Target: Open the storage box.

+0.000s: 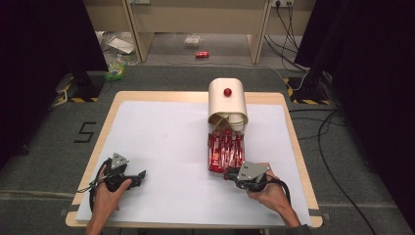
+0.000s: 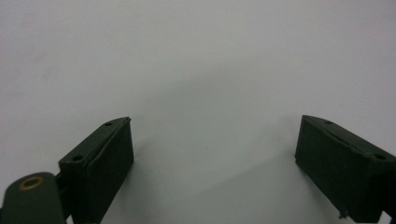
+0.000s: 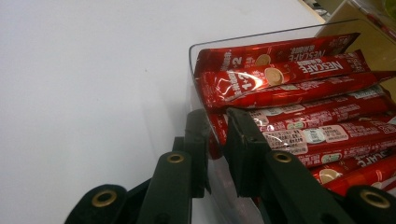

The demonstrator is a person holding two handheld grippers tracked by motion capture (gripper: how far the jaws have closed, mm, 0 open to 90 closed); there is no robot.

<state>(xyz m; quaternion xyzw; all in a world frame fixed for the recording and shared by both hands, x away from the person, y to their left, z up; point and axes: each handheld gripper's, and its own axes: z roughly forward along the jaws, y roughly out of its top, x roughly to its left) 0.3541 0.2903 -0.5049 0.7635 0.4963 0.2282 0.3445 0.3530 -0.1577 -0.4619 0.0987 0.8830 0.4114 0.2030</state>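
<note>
**A:** Nearest you, at the bottom of the high view, where did you have your hands?

**B:** You held the left gripper [image 1: 142, 173] at lower left, resting over the bare white sheet [image 1: 161, 142]. Its jaws stood wide apart with nothing between them; I'd guess you parked it there to keep it out of the way.

**A:** And the other one?

**B:** You had the right gripper [image 3: 215, 140] at lower right of centre, at the near end of the clear tray [image 3: 198, 84]. Its jaws were drawn narrow, one outside the tray's thin front wall and one inside. They looked pinched on that wall, probably to slide or steady the tray.

**A:** What lay in the tray?

**B:** Red coffee sticks [image 3: 299, 70], stacked lengthwise, running away from you. They weren't caught in the jaws, as far as I could tell.

**A:** Farther back?

**B:** The tray's far end sat under the cream dispenser [image 1: 227, 100] with a red knob [image 1: 227, 92], near the table's [image 1: 122, 100] far edge, right of centre. Beyond, a red can [image 1: 202, 54] lay on the floor.
</note>
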